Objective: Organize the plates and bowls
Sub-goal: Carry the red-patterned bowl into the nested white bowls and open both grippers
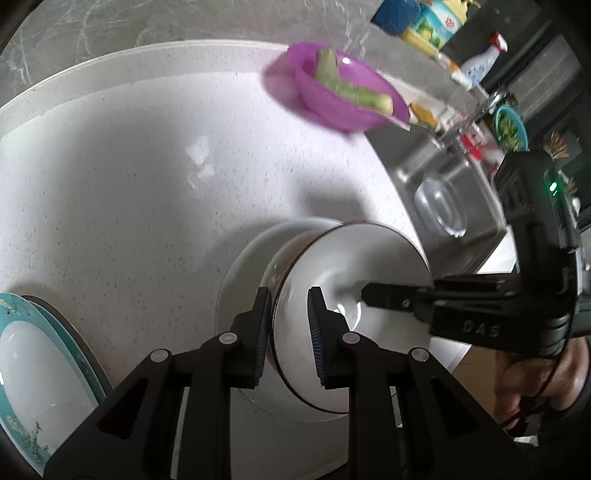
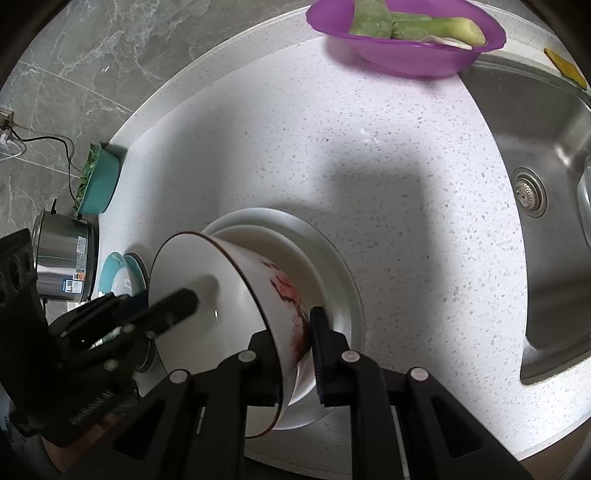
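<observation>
1. We have both grippers on one white bowl with a dark rim and a red pattern (image 2: pixel 236 314), tilted on its side over a stack of white dishes (image 2: pixel 332 266) that sits towards the front edge of the worktop (image 2: pixel 369 147).
2. Our left gripper (image 1: pixel 288 332) is nearly closed, with the bowl's wall pinched at the rim, one pad outside and one inside.
3. Our right gripper (image 2: pixel 295 354) is likewise almost shut across the opposite wall, one finger inside the bowl and one against the red pattern.
4. The step in hand, as we judge it, is nesting this bowl into the white stack; it is not yet seated and leans steeply.
5. Next we would need to level the bowl, lower it until it rests in the dish beneath, then open both grips together so it does not tip or slide.
6. A teal-rimmed plate (image 1: pixel 44 369) waits at the left edge of the worktop, apart from the stack.
7. A purple bowl of green vegetables (image 2: pixel 406 33) stands at the back edge, beside the sink (image 2: pixel 535 155).
</observation>
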Tool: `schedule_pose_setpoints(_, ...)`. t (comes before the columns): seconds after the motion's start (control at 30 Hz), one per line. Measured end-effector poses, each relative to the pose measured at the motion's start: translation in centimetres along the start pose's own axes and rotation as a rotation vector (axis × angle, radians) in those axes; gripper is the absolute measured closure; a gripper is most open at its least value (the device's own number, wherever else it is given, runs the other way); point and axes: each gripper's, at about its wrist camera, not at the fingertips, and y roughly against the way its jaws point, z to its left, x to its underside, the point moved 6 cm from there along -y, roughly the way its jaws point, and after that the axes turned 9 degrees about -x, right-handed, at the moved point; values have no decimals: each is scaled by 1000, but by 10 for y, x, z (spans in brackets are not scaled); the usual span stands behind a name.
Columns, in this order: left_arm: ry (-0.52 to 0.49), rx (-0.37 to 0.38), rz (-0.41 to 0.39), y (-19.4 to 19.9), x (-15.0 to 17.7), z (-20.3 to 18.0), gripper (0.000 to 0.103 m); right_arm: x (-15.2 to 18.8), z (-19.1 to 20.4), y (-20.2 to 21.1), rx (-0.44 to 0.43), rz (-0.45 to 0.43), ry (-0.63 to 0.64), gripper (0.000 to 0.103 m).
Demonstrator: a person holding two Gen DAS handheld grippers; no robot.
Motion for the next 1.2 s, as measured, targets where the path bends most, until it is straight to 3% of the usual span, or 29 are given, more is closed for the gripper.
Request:
schedule_pose_setpoints(0.4, 17, -29, 16, -2, -2, 12, 81, -7, 11, -6, 124, 19, 113, 87)
schedule_pose_setpoints(0.6, 30, -24, 41, -10, 2, 14, 81, -4, 15, -6, 141, 31, 145, 77)
schedule_pose_setpoints(0.67, 38, -23, 56, -13, 5, 16, 81, -1, 17, -6, 123, 40, 140, 64)
schedule_pose_setpoints(0.87, 54, -21, 54, -14, 5, 18, 81, 4, 28, 3, 126, 36, 152, 48)
schedule_pose_setpoints(1.0, 67, -9, 70, -19, 8, 18, 76, 3, 31, 7, 162, 17, 189, 43)
schedule_pose_setpoints(1.2, 83, -10, 46, -13, 6, 21, 75, 3, 28, 14, 94, -6, 169, 41)
